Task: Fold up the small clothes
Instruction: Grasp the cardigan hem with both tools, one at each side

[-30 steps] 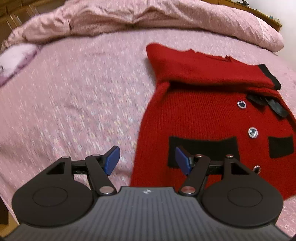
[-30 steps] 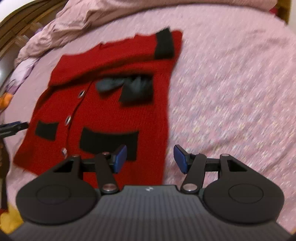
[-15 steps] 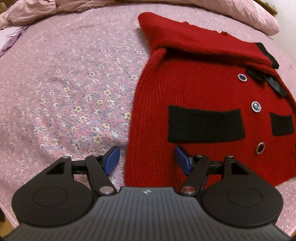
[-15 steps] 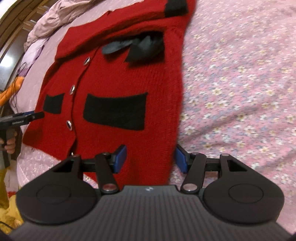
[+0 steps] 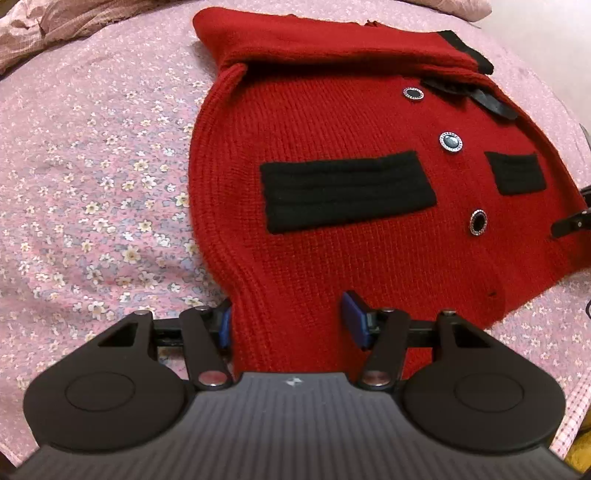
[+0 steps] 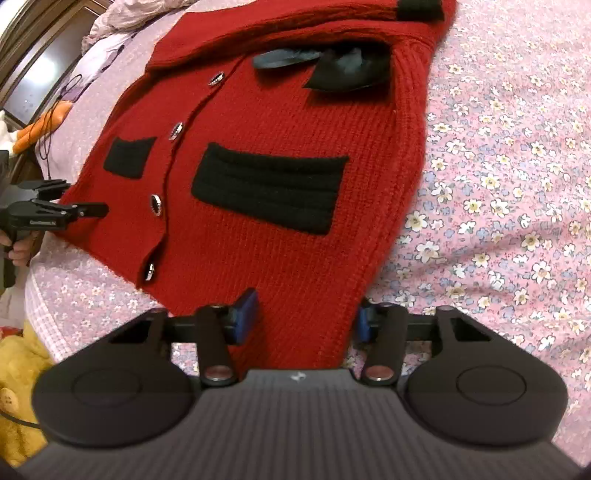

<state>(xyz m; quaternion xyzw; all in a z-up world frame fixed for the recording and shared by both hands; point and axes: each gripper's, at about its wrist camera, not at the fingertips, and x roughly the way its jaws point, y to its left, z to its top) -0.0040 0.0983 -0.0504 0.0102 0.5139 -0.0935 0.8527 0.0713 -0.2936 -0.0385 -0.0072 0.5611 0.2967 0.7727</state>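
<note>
A small red knit cardigan (image 5: 332, 229) with black pocket patches, round buttons and a black bow lies flat on the bed, its sleeves folded across the top. My left gripper (image 5: 288, 321) is open, its blue pads on either side of the cardigan's lower left hem corner. My right gripper (image 6: 304, 317) is open around the lower right hem corner of the cardigan (image 6: 295, 221). The left gripper also shows at the left edge of the right wrist view (image 6: 55, 214). Neither gripper has closed on the fabric.
The bed has a pink flowered sheet (image 5: 92, 184) with a rumpled pink duvet (image 5: 55, 26) at the far end. A yellow soft item (image 6: 22, 369) lies below the bed edge at left, with orange things and a cord (image 6: 44, 125) further back.
Both grippers have moved down and forward to the cardigan's bottom hem, so the fabric now sits between each pair of open pads. The cardigan has not moved.
</note>
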